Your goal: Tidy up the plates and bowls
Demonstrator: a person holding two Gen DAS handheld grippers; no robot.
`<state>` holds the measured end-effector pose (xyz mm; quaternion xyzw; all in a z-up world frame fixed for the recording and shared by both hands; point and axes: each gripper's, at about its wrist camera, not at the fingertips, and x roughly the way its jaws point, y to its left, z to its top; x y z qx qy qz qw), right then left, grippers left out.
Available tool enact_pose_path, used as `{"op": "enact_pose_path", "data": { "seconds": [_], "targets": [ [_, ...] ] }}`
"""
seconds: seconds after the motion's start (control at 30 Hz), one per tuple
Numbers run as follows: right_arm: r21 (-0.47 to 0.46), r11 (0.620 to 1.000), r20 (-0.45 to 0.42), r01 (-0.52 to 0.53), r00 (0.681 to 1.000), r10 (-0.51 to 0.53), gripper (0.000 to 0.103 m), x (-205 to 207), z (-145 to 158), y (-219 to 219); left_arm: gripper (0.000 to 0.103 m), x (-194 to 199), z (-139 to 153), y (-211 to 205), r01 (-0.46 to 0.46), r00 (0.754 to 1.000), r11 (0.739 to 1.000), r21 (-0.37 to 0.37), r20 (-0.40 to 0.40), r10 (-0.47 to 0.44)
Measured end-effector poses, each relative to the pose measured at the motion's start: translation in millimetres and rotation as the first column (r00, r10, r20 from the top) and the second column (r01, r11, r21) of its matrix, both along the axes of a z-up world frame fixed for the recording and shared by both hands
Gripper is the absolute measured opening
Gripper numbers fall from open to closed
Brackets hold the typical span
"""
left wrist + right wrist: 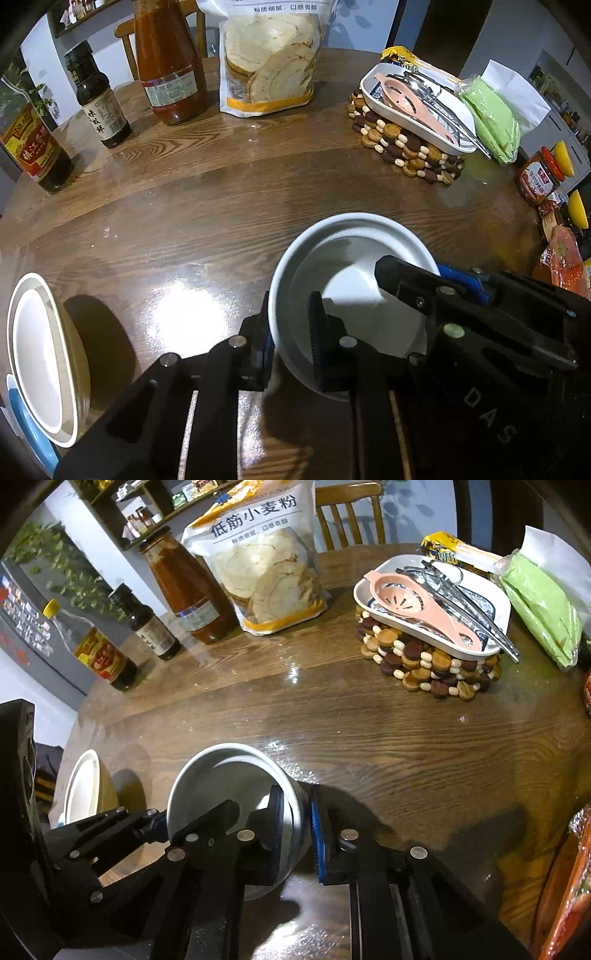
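Nearest: both claws clamped on the same white bowl (343, 291), one on each side of its rim. Left claw (291, 347) has one blue-padded finger outside the wall and one inside, pads pressing the rim's near-left edge. Right claw (297, 834) grips the opposite wall the same way, one pad inside and one outside. Bowl is round, so no long axis; its mouth faces up, tipped a little toward the far-left side in the right wrist view. It sits at the near middle of the wooden tabletop (221, 192); whether its base touches the wood cannot be told.

Left of it, apart: a tan bowl (70, 354) with a cream inside, tilted on something light blue (26, 424) at the frame edge.

Mid-distance right: a beaded wooden trivet (424, 664) carrying a white oblong dish (495, 602) with a pink slotted egg separator (402, 602) and metal tongs (469, 609).

Far row: flour bag (266, 572) reading "低筋小麦粉"; red sauce bottle (188, 587); a small dark bottle (147, 624); vinegar bottle (96, 650) with a yellow cap, label too small to read. A green packet (543, 609) lies far right.
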<state>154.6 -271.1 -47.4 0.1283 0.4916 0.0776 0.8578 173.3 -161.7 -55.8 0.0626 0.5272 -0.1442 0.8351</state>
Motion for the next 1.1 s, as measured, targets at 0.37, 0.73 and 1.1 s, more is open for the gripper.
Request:
{"op": "enact_pose_path", "data": {
  "seconds": [0.37,0.73,1.1],
  "targets": [
    [0.002,1.000,0.013,-0.016,1.000,0.016,0.017,-24,8,16,0.015,-24,9,16,-0.005,1.000,1.000,0.000,0.024,0.005],
    [-0.014,0.999,0.029,-0.037,0.999,0.038,0.017,-56,13,42,0.015,-56,15,43,-0.015,0.999,1.000,-0.008,0.042,0.015],
    [-0.019,0.997,0.031,-0.074,0.997,0.074,0.017,-78,18,85,0.015,-83,16,79,-0.044,0.998,0.999,-0.016,0.046,0.045]
  ]
}}
